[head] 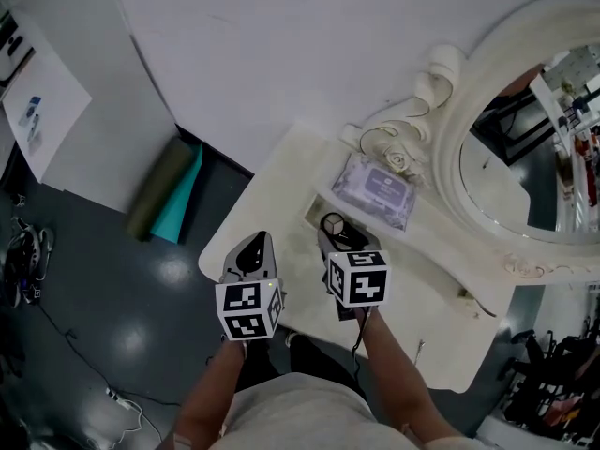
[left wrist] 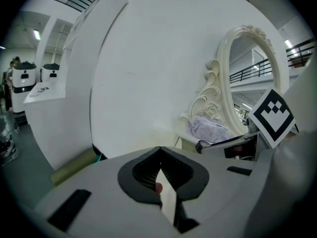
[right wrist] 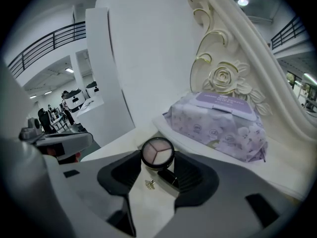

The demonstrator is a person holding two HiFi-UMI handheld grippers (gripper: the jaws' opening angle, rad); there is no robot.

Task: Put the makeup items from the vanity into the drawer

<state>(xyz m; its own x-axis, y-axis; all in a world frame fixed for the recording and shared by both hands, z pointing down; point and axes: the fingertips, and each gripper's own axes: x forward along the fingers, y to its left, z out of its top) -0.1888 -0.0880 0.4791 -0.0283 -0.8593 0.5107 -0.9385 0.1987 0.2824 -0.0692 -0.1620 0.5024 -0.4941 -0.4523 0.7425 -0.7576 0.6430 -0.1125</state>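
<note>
Because the right gripper point(right wrist: 157, 161) pinches the compact point(right wrist: 157, 151) by its edge at the very jaw tips, the three-shade pan faces up and nothing would block a release. The compact hangs just in front of the wipes pack point(right wrist: 218, 120), over what I take to be the open drawer point(head: 315, 211) below that pack, so letting go there looks like the next move. Left of the pack and well clear, the left gripper point(left wrist: 159, 152) has its jaws pressed together on nothing. It sits over the vanity point(head: 272, 186) edge, probably to stay out of the way.
</note>
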